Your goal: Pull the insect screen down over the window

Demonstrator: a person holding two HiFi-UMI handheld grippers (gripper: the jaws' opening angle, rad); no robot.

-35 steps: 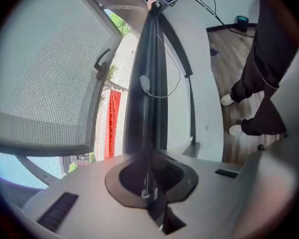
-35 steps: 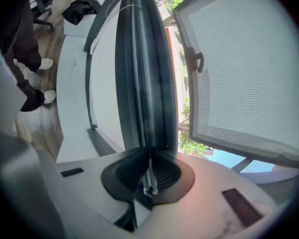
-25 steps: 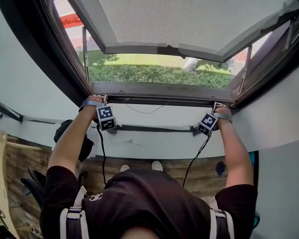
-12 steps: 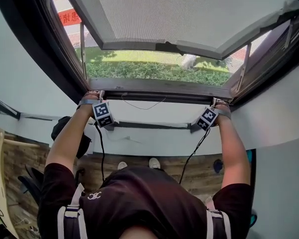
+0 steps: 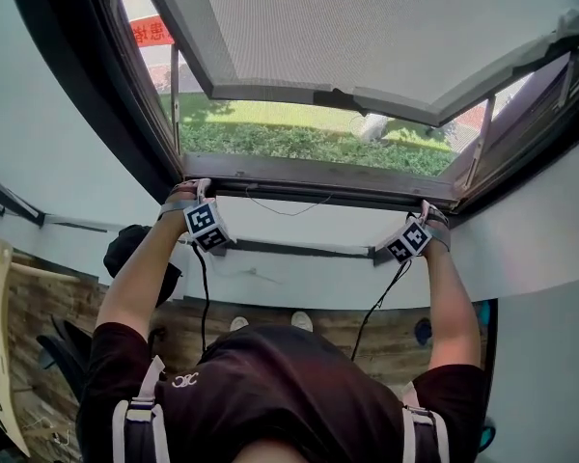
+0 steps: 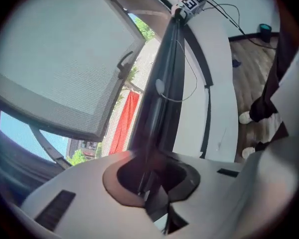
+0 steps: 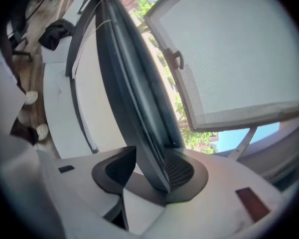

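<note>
The insect screen's dark pull bar (image 5: 318, 183) lies along the bottom of the window frame, just above the white sill. My left gripper (image 5: 197, 189) is at the bar's left end and my right gripper (image 5: 427, 208) at its right end. In the right gripper view the bar (image 7: 134, 98) runs between the jaws of the right gripper (image 7: 150, 171). Those jaws have just been opening, and a gap shows beside the left pad. The left gripper view is blurred. There the bar (image 6: 162, 83) passes between the jaws of the left gripper (image 6: 150, 176), with dark space on both sides.
The window sash (image 5: 367, 27) is tilted outward above, with grass beyond. A thin cord (image 5: 289, 210) loops below the bar. A black strip (image 5: 299, 249) crosses the white wall under the sill. A dark chair (image 5: 125, 249) stands on the wooden floor at the left.
Both hands stay at the bar's ends. Both marker cubes have rolled a little, and the right one sits slightly lower in the picture.
</note>
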